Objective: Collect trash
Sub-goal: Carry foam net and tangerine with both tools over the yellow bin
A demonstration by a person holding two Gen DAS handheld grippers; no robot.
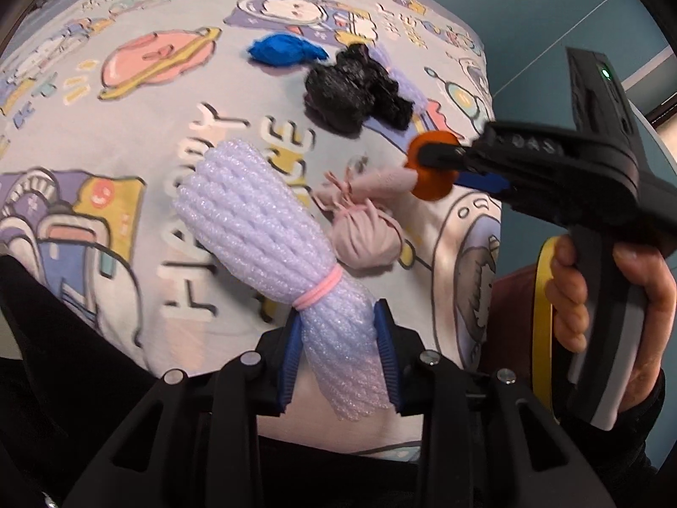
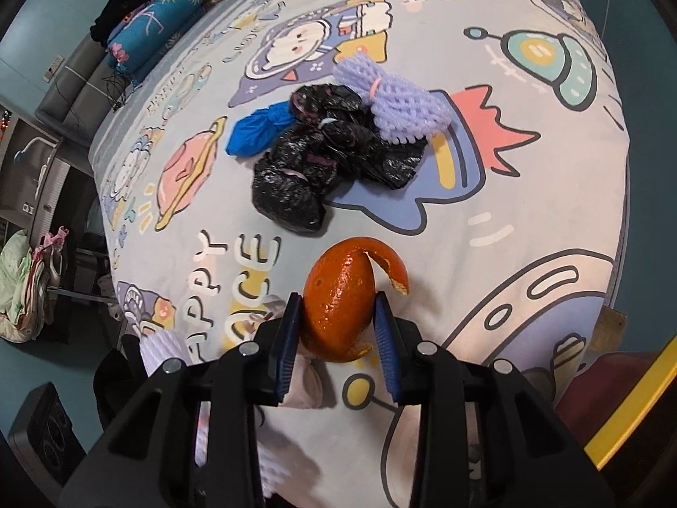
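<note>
Our left claw (image 1: 338,355) is clamped on the tail end of a white foam net (image 1: 262,228), its blue pads pinching just below the pink band that cinches it, and the fat end fans out over the bed (image 1: 127,135). Our right claw (image 2: 338,338) grips an orange peel (image 2: 338,300) between its pads, one curled flap sticking up free. From the left wrist view, we see the right hand (image 1: 609,292) wrapped round the handle, the tool angled down and reaching across above a knotted pink bundle (image 1: 364,237) on the cartoon-print sheet. Farther out lies the rest of the trash: a crumpled black bag (image 2: 313,161), a blue wad (image 2: 258,127) touching it on one side, and a purple foam net (image 2: 397,106) resting against its other side.
</note>
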